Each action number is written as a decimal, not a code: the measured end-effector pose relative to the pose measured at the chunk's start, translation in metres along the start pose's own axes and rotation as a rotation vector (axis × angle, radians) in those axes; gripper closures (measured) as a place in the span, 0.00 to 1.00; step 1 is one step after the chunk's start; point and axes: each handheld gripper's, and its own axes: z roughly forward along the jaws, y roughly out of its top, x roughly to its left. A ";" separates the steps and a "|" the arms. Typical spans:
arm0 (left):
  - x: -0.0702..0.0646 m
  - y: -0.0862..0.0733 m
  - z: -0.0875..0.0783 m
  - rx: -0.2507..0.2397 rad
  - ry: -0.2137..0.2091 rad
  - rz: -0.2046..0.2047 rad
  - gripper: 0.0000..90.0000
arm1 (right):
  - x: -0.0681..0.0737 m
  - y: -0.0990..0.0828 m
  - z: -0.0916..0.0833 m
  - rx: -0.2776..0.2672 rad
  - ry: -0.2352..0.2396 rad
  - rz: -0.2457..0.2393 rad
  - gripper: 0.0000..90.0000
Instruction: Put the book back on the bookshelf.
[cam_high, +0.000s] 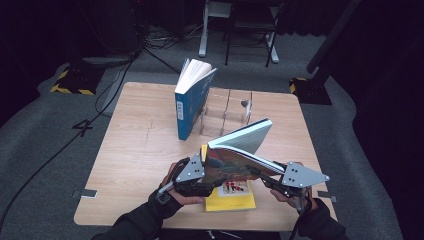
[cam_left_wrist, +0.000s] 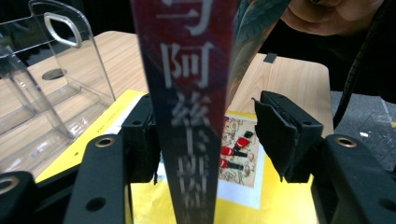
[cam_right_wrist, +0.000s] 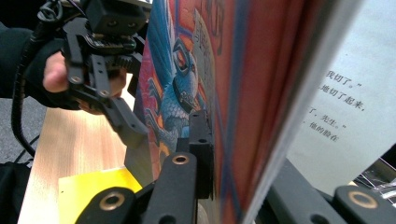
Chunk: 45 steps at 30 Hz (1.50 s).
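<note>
Red-and-blue illustrated paperback book held above the pale wooden counter, lower centre of the high view, partly fanned open. Right gripper clamped tight on its cover edge, pages splaying beyond. Left gripper about half open astride the spine; one pad touches, the other pad stands clear. Yellow book lies flat on the counter just beneath. Blue book stands upright, upper centre, against a clear acrylic divider rack.

Held book above flat book
</note>
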 end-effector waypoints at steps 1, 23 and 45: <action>0.002 0.000 0.002 -0.002 -0.003 0.004 0.53 | 0.000 0.000 0.000 0.000 0.001 0.000 0.92; 0.012 -0.005 0.008 -0.003 -0.042 0.032 0.82 | -0.025 -0.016 -0.026 -0.032 -0.164 0.122 0.62; 0.015 -0.006 0.009 -0.021 -0.042 0.032 0.80 | -0.036 -0.038 0.009 0.046 -0.070 0.254 0.47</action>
